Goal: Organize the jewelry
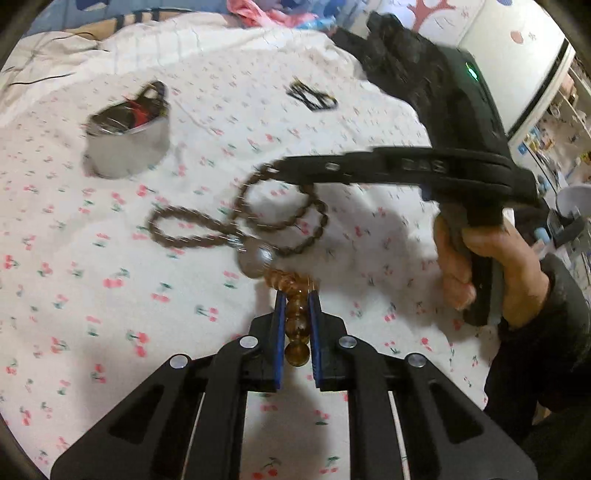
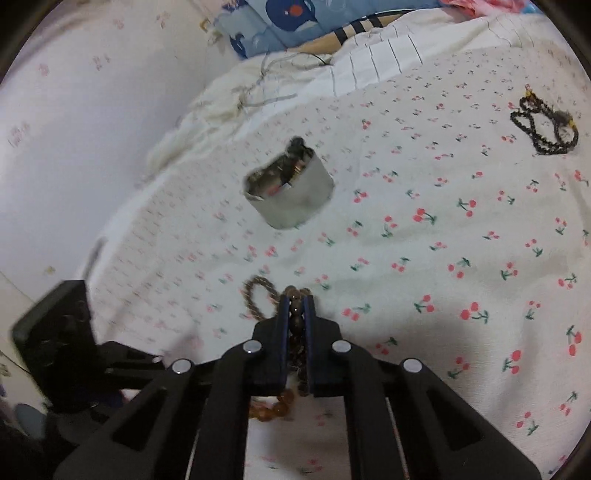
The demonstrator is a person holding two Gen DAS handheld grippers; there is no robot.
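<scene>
My left gripper [image 1: 297,295] is shut on an amber bead bracelet [image 1: 295,325], held above the cherry-print bedsheet. My right gripper [image 2: 297,300] is shut on a long brown bead necklace [image 2: 295,321]; in the left wrist view that necklace [image 1: 258,221] hangs in loops from the right gripper [image 1: 284,168], with a round pendant [image 1: 255,260] just ahead of my left fingers. The amber bracelet also shows under the right gripper [image 2: 273,406]. A round metal tin [image 1: 127,146] holding jewelry sits on the sheet to the far left; it also shows in the right wrist view [image 2: 291,188].
A black bead strand [image 1: 314,96] lies on the sheet far ahead, also seen at the far right in the right wrist view [image 2: 543,125]. Crumpled bedding and pillows [image 2: 295,22] lie beyond. A shelf with clutter [image 1: 554,122] stands at the right.
</scene>
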